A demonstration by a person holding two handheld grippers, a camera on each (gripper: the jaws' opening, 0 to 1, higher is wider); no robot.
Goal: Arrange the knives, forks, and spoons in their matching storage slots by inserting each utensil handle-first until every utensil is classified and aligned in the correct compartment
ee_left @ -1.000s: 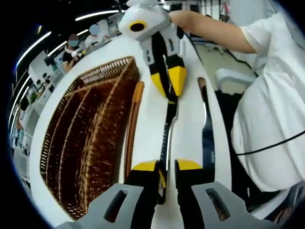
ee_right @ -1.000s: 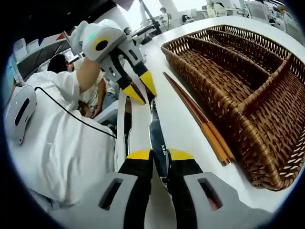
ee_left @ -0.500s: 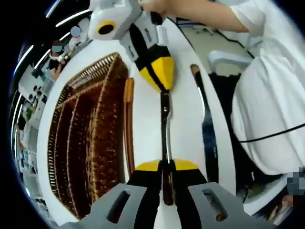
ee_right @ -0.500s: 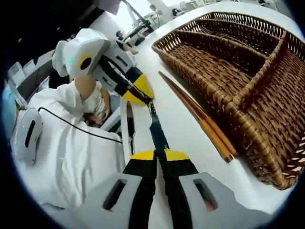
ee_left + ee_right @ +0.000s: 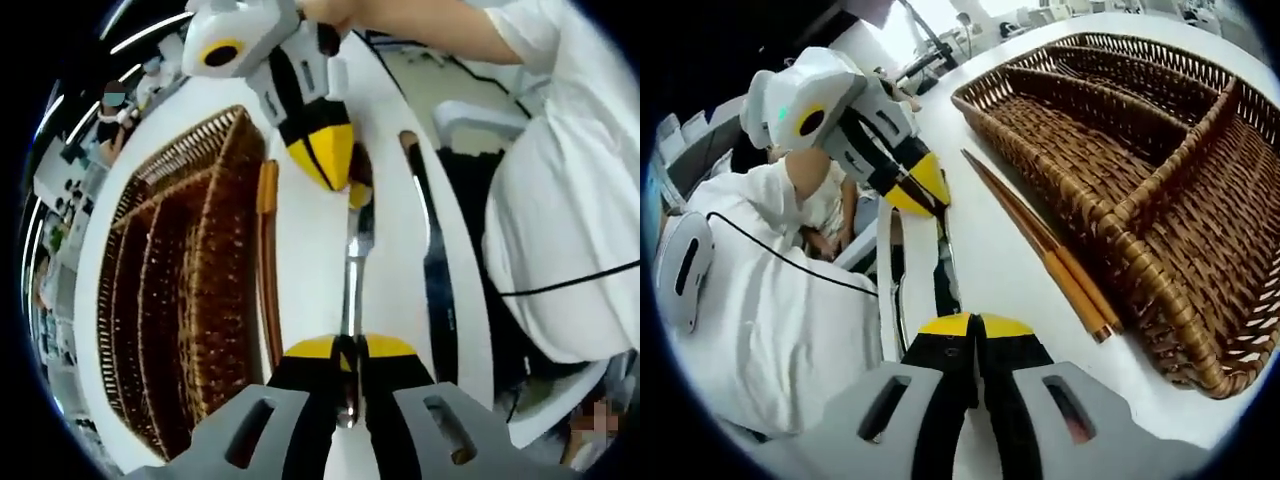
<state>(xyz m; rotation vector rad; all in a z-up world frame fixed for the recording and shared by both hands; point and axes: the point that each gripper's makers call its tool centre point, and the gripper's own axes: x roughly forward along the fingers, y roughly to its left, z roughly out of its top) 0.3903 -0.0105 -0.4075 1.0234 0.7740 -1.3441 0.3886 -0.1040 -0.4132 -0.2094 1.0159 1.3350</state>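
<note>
Two grippers pinch one knife between them: the left gripper (image 5: 348,352) clamps one end, the right gripper (image 5: 977,328) the other, over the white table (image 5: 310,250). One more knife (image 5: 437,290) lies near the table's edge by the person's white shirt (image 5: 570,200). Two chopsticks (image 5: 1040,250) lie just beside the wicker tray (image 5: 1120,180).
</note>
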